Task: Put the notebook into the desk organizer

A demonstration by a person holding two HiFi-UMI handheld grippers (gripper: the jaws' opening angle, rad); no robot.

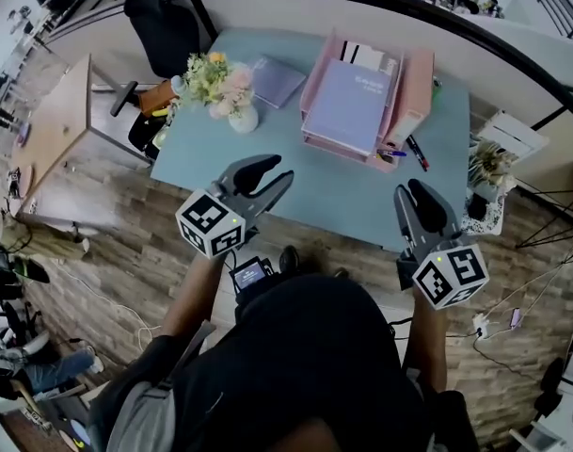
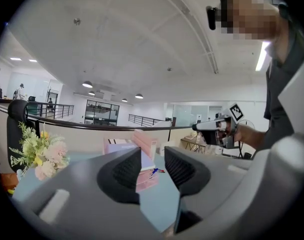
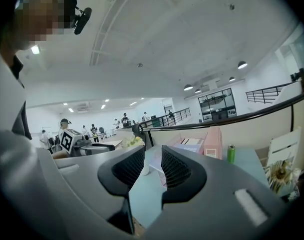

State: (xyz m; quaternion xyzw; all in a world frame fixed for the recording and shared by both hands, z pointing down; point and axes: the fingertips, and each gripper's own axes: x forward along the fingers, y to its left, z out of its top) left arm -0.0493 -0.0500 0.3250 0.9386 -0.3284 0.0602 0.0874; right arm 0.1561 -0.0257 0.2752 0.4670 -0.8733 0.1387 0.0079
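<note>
- You hold two grippers: your left gripper [image 1: 279,169] and your right gripper [image 1: 410,188], both over the near edge of the teal desk [image 1: 342,196].
- Each gripper's own view shows its jaws a little apart with only desk showing in the gap. Both are released and grasp nothing.
- There are two lavender notebooks. The leaning notebook [image 1: 347,106] sits in the one pink desk organizer [image 1: 413,88]. The flat notebook [image 1: 275,81] lies on the desk just left of the organizer.
- There is one bunch of flowers [image 1: 215,78] in one white vase [image 1: 243,119], left of the flat notebook. A couple of pens [image 1: 410,149] lie by the organizer's near right corner.
- One black chair [image 1: 164,26] stands past the desk's far left corner.
- Only the head view shows the flat notebook plainly.
- Only the right gripper view shows a green can [image 3: 231,154] clearly, standing just right of the organizer.
- The left gripper view looks across at your other gripper in your hand, and the right gripper view does the same in return.
- The leaning notebook's cover faces up and toward you. Its long axis runs from the near side of the desk to the far side, with the far end raised.
- The flat notebook lies cover up and askew to the desk's edges. You cannot tell its long axis from here.
</note>
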